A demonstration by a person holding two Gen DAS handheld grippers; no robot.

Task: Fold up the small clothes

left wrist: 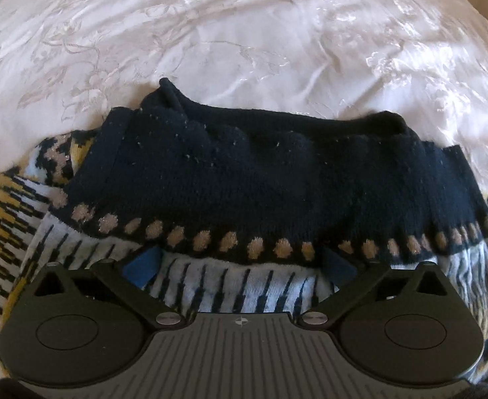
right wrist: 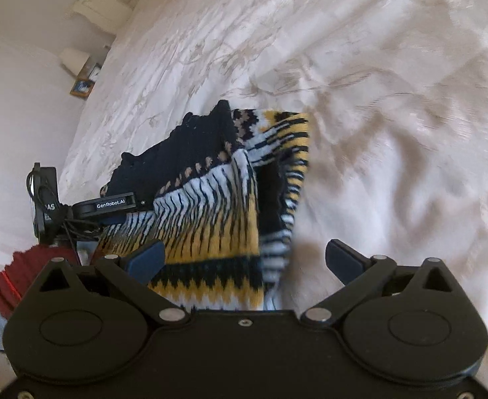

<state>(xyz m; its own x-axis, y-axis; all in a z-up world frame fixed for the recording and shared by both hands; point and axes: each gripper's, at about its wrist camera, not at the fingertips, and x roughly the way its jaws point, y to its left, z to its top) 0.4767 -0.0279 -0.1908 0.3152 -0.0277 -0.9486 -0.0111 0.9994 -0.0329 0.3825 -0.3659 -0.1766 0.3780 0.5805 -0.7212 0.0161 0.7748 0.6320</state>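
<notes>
We are holding both grippers over a sweater (left wrist: 244, 179) that is lying folded on a white bedspread (left wrist: 244, 33). The sweater is navy at the top, with a row of tan dots below it, then white and navy stripes, then yellow.

Our left gripper (left wrist: 242, 266) is pointing steeply down at the sweater. Its jaws are standing wide apart, released, with the blue pads (left wrist: 142, 267) spread to either side over the striped band. The dotted edge of the navy part is lying across the gap just ahead of the pads, and the right-hand pad is partly hidden under that edge. We cannot tell whether the pads are touching the knit, but they are not pinching it.

Our right gripper (right wrist: 244, 261) is tilting down more gently at the near corner of the sweater (right wrist: 217, 199). Its jaws are also standing wide, gripping nothing. The left pad (right wrist: 145, 261) is sitting over the yellow band; the right pad is sitting over bare bedspread (right wrist: 393, 133), just beside the sweater's folded edge.

In the right wrist view we are seeing the left gripper (right wrist: 117, 207) from the side, lying against the far left part of the sweater, with a red sleeve (right wrist: 17, 279) below it. A small framed picture (right wrist: 82, 88) is standing beyond the bed's edge, near a white headboard (right wrist: 97, 3).
</notes>
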